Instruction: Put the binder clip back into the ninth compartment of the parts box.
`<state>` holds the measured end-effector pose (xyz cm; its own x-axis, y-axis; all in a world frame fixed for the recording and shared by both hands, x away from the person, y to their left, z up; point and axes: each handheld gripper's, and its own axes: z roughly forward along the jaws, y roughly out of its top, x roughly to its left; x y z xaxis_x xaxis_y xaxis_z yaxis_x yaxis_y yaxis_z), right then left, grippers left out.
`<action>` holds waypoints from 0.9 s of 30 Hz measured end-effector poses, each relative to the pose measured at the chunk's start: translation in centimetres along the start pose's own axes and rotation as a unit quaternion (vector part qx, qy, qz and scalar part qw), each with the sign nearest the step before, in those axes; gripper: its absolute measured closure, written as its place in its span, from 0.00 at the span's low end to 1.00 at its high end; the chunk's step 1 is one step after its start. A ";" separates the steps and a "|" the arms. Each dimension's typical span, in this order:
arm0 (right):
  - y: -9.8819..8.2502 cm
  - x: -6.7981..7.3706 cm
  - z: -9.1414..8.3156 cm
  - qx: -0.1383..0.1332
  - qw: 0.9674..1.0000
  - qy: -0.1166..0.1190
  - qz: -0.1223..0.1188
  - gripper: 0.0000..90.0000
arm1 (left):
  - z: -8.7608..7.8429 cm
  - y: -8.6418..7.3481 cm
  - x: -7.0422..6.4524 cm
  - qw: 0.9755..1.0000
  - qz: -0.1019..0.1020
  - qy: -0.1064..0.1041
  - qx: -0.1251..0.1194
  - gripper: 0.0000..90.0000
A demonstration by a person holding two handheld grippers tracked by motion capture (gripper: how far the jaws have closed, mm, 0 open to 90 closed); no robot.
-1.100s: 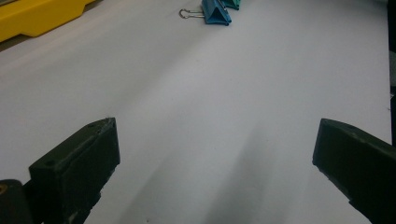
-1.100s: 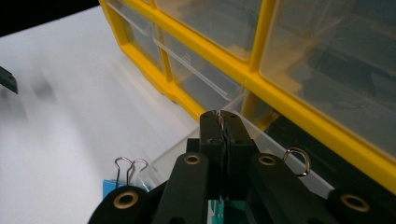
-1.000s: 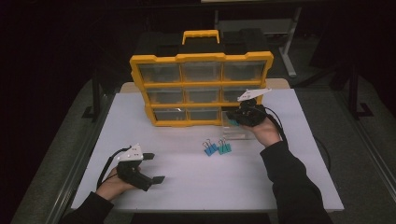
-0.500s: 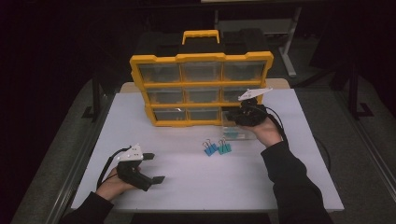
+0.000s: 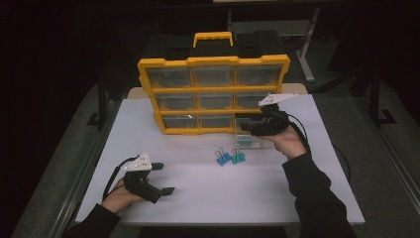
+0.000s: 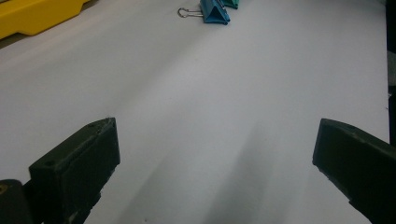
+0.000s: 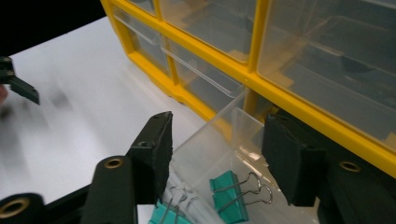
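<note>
Right gripper view: green binder clip (image 7: 229, 191), apparently inside clear drawer (image 7: 219, 140).

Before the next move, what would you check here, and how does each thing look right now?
1. Clear drawer pulled out of the yellow organizer: ok, out at the bottom right.
2. Right gripper open around the drawer's front: ok, one jaw on each side, not closed on it.
3. Clip already in the drawer: ok, a teal clip lies inside.
4. Loose clips on the table: ok, the blue clip and green clip lie beside the drawer.
5. Left gripper open and holding nothing: ok.
</note>
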<state>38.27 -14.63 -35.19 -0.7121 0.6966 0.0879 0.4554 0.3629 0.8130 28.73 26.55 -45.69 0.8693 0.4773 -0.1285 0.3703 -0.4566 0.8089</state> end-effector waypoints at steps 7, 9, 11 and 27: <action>-0.2 1.0 -0.9 0.004 1.000 0.012 -0.009 0.41 | 0.0 0.0 0.0 1.000 0.000 -0.001 -0.001 0.00; -0.5 1.3 -1.1 0.005 1.000 0.013 -0.011 0.39 | 0.0 0.0 0.0 1.000 0.000 -0.001 0.000 0.00; -0.7 1.5 -1.3 0.007 1.000 0.014 -0.014 0.38 | 0.0 0.0 0.0 1.000 0.002 -0.001 0.000 0.00; -4.1 3.7 -1.8 0.040 0.998 0.041 -0.019 0.35 | 0.0 0.0 -0.1 1.000 0.003 -0.002 0.000 0.00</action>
<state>32.84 -14.64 -37.18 -0.7699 0.6292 0.1066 0.4650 0.4387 0.7690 28.67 26.54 -45.65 0.8726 0.4718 -0.1264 0.3655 -0.4591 0.8097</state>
